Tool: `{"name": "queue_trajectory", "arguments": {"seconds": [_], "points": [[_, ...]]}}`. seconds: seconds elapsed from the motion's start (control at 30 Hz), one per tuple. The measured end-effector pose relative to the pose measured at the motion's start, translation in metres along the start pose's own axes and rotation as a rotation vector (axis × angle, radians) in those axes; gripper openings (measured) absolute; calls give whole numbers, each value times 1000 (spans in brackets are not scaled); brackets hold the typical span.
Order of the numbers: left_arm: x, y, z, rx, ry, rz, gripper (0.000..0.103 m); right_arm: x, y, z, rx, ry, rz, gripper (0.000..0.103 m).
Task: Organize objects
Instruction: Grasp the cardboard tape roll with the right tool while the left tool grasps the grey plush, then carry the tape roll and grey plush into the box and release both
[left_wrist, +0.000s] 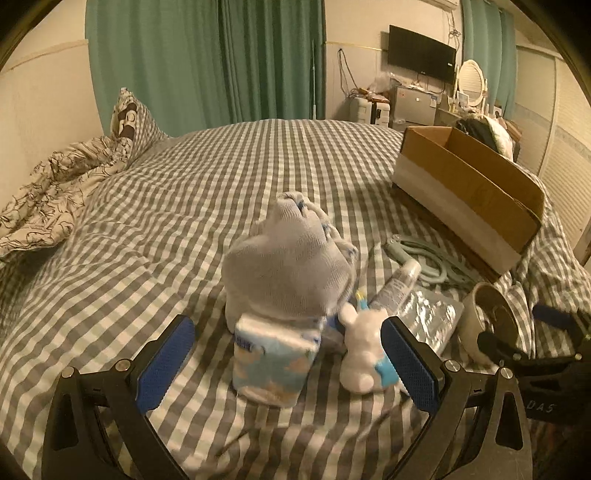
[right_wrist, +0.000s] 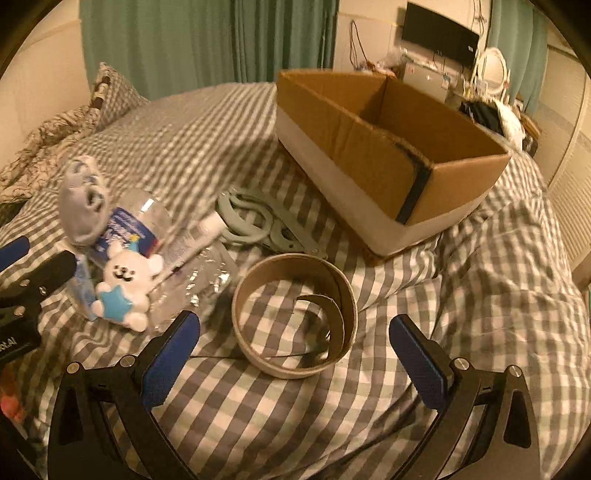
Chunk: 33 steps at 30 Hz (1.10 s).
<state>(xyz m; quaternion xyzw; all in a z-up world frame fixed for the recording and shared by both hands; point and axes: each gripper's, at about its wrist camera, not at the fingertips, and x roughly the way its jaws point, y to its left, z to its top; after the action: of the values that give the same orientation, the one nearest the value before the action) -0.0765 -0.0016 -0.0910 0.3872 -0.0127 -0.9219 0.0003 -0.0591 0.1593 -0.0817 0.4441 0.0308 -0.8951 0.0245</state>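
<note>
In the left wrist view my left gripper (left_wrist: 288, 354) is open. A tissue pack (left_wrist: 273, 358) and a white bear toy (left_wrist: 364, 350) lie between its fingers, with a grey sock bundle (left_wrist: 291, 266) just behind. In the right wrist view my right gripper (right_wrist: 295, 350) is open around a cardboard tape ring (right_wrist: 295, 317) on the bed. An open cardboard box (right_wrist: 388, 155) stands beyond it. The bear (right_wrist: 125, 288), sock bundle (right_wrist: 85, 199), a plastic bottle (right_wrist: 147, 221), a tube (right_wrist: 195, 240) and grey-green hangers (right_wrist: 255, 221) lie to the left. The left gripper (right_wrist: 33, 273) shows at the left edge.
The checked bedsheet (left_wrist: 184, 206) covers the bed. A patterned quilt (left_wrist: 55, 184) and a pillow (left_wrist: 133, 122) lie at the far left. A clear plastic bag (left_wrist: 428, 314) lies by the ring (left_wrist: 487, 317). Green curtains (left_wrist: 207, 59) and a wall TV (left_wrist: 421, 51) are behind.
</note>
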Motion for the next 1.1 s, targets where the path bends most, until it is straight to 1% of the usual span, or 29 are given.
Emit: {"name": "queue_trajectory", "arguments": {"seconds": [0.17, 0.37, 0.43, 0.5, 0.57, 0.6, 0.67, 0.73, 0.93, 1.1], "points": [[18, -3, 16, 8, -3, -13, 103, 26, -7, 5, 40, 63, 3, 102], [41, -8, 31, 31, -4, -13, 103, 41, -8, 7, 38, 99, 40, 82], [48, -6, 32, 42, -2, -11, 101, 40, -7, 7, 33, 91, 42, 81], [53, -3, 31, 49, 6, 1, 92, 40, -8, 8, 34, 89, 45, 81], [55, 2, 30, 53, 9, 14, 73, 39, -9, 7, 39, 85, 50, 80], [54, 5, 30, 49, 8, 17, 69, 38, -9, 7, 40, 81, 52, 80], [51, 15, 30, 8, 6, -11, 64, 35, -8, 6, 39, 73, 56, 80], [46, 20, 29, -10, 0, -14, 62, 31, -5, 5, 35, 64, 69, 80], [15, 19, 27, -3, -26, -10, 59, 6, 6, 5, -7, 7, 79, 80], [-24, 12, 38, 17, -97, -27, 58, -35, 6, 15, -27, -79, 79, 79]]}}
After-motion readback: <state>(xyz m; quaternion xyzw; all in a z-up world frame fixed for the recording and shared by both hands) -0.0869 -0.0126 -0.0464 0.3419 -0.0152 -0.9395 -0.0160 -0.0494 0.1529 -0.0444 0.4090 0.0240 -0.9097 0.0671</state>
